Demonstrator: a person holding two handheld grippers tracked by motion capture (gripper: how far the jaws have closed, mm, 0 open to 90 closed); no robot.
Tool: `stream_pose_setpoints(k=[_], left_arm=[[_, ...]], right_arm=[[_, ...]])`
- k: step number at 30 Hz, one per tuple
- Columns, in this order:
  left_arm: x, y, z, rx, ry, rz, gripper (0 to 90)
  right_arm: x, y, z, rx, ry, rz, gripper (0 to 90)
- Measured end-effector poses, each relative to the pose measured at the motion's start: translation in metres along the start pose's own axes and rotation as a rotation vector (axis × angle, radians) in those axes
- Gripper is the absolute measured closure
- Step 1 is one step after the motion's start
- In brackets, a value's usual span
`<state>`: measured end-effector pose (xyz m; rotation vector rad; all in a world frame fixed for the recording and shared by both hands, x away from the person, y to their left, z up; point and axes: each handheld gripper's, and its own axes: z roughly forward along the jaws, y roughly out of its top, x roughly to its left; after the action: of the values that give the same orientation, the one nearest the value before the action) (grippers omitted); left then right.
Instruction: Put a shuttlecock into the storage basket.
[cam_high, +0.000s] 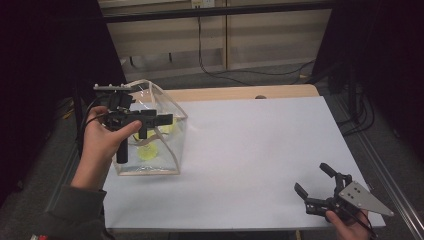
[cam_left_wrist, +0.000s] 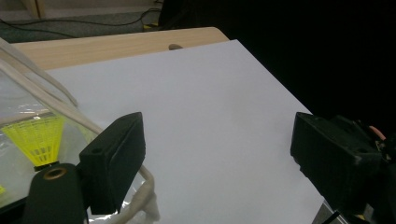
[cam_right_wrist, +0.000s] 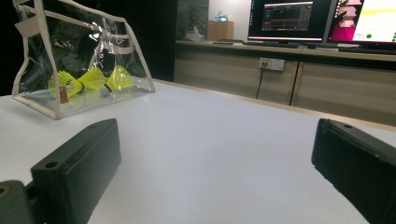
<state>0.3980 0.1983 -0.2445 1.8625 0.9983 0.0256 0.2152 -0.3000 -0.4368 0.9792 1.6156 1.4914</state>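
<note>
1. A clear plastic bag (cam_high: 170, 117) with cream edges is seen standing at the left side of the white table (cam_high: 250, 150).
2. Yellow shuttlecocks (cam_high: 148, 151) are seen lying inside the clear plastic bag, on its bottom. In the right gripper view they (cam_right_wrist: 93, 79) are shown side by side through the bag's clear wall.
3. The left gripper (cam_high: 160, 120) is held by the left hand (cam_high: 105, 140) just above the clear plastic bag, over its open top. Its jaws are spread wide apart, and nothing is held between them.
4. In the left gripper view, a cream handle (cam_left_wrist: 144, 196) of the bag is seen just below the left jaw. Whether it is touched by the jaw cannot be told.
5. The right gripper (cam_high: 312, 180) is held low over the table, far to the right of the clear plastic bag and well apart from it. Its jaws are spread wide apart too, and nothing is held.
6. Lit computer screens (cam_right_wrist: 285, 21) are seen far behind the clear plastic bag, on a long desk.
</note>
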Motion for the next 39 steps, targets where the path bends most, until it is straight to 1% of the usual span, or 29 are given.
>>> stream_pose_setpoints(k=[5,7,8,12,14,15,18,21,22,24,28,32,34,35,37,39], left_arm=[[-0.002,-0.005,0.001,-0.017,-0.026,0.005,16.8],[-0.002,-0.007,0.001,-0.011,-0.036,0.013,16.7],[-0.002,-0.007,0.002,-0.014,-0.034,0.012,16.4],[-0.003,-0.01,0.002,0.001,-0.05,0.028,16.1],[-0.005,-0.011,0.002,0.007,-0.058,0.025,15.8],[-0.004,-0.011,0.002,0.014,-0.061,0.036,15.6],[-0.007,-0.013,0.004,0.031,-0.082,0.042,15.1],[-0.009,-0.015,0.005,0.035,-0.098,0.054,13.9],[-0.01,-0.016,0.006,0.044,-0.102,0.07,13.2],[-0.011,-0.018,0.008,0.056,-0.113,0.082,11.8],[-0.013,-0.02,0.011,0.062,-0.129,0.081,11.4],[-0.015,-0.022,0.013,0.078,-0.141,0.091,10.4],[-0.016,-0.024,0.014,0.074,-0.148,0.091,10.4],[-0.015,-0.024,0.014,0.082,-0.154,0.1,10.1],[-0.016,-0.026,0.015,0.086,-0.163,0.099,10.0],[-0.017,-0.028,0.017,0.092,-0.171,0.107,9.1]], right_arm=[[0.0,0.0,0.0,-0.001,0.001,-0.001,1.3],[0.0,0.0,0.0,0.0,-0.001,-0.003,1.3],[0.0,0.0,0.0,0.0,-0.001,-0.003,1.3],[0.0,0.0,0.0,0.0,0.003,-0.004,1.3],[0.0,0.0,0.0,0.001,0.002,-0.006,1.3],[0.0,0.0,0.0,0.001,0.003,-0.006,1.2],[0.0,0.0,0.0,0.001,0.003,-0.006,1.3],[0.0,0.0,0.0,0.002,0.001,-0.004,1.3],[0.0,0.0,0.0,0.002,0.001,-0.004,1.3],[0.0,0.0,0.0,0.002,0.0,-0.005,1.3],[0.0,0.0,0.0,0.002,0.001,-0.005,1.3],[0.0,0.0,0.0,0.002,0.001,-0.007,1.3],[0.0,0.001,0.0,-0.001,0.0,0.0,1.3],[0.0,0.001,0.0,-0.001,-0.001,-0.001,1.3],[0.0,0.0,-0.001,0.0,0.0,-0.003,1.3],[0.0,0.001,-0.001,0.001,0.002,-0.005,1.2]])
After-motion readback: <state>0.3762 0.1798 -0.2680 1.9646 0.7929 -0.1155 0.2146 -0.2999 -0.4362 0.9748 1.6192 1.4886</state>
